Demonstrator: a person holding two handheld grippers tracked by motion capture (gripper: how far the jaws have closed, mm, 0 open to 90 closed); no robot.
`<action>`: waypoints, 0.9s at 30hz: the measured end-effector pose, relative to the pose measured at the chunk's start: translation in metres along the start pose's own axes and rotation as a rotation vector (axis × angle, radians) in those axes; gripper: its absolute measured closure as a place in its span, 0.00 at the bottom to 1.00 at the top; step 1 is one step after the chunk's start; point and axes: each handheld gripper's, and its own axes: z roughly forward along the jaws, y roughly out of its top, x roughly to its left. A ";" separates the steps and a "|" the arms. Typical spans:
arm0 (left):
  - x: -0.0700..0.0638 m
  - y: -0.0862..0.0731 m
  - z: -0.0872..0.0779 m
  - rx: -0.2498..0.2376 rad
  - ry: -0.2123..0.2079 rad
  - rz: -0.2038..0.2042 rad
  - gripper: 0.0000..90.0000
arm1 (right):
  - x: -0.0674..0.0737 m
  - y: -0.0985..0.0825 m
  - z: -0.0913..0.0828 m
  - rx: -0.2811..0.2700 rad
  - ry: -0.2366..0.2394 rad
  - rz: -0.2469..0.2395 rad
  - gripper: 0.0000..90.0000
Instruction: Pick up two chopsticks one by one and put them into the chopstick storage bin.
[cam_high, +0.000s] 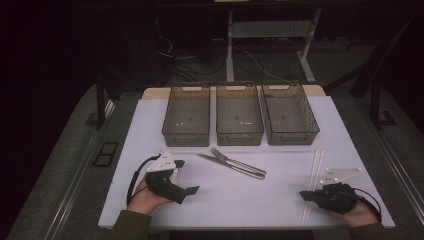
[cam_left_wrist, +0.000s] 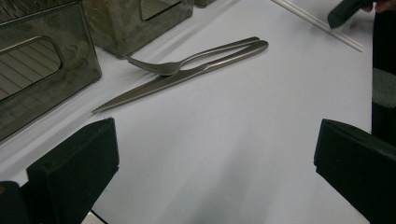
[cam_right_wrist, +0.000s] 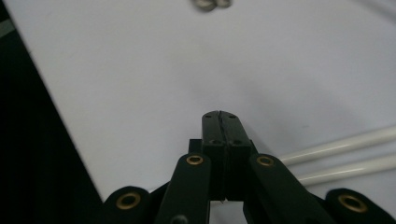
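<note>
**Crossed cutlery could slip or drag together**

Our left gripper (cam_high: 186, 176) rests on the table with its jaws wide apart, empty, facing the fork (cam_left_wrist: 187, 60) and knife (cam_left_wrist: 177, 77) lying mid-table before the three bins (cam_high: 239, 116). The fork lies across the knife, so grabbing one may drag the other. Our right gripper (cam_right_wrist: 219, 116), jaws pressed together on nothing, sits by the white chopsticks (cam_right_wrist: 345, 154) and could nudge them.

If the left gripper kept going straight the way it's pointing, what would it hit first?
Probably the knife, which lies with the fork across the line between the open left gripper jaws. White tabletop lies before it; the chopsticks lie farther off to the side. Depth is uncertain.
</note>
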 end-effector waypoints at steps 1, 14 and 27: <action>0.000 0.000 0.000 0.000 0.000 0.000 0.00 | -0.003 0.000 -0.003 -0.008 -0.023 0.014 0.99; 0.000 0.000 0.000 0.001 0.001 0.000 0.00 | -0.068 0.006 -0.017 -0.061 -0.271 0.207 0.84; 0.001 0.000 0.000 0.002 -0.001 0.001 0.00 | -0.105 0.034 0.004 -0.062 -0.357 0.296 0.78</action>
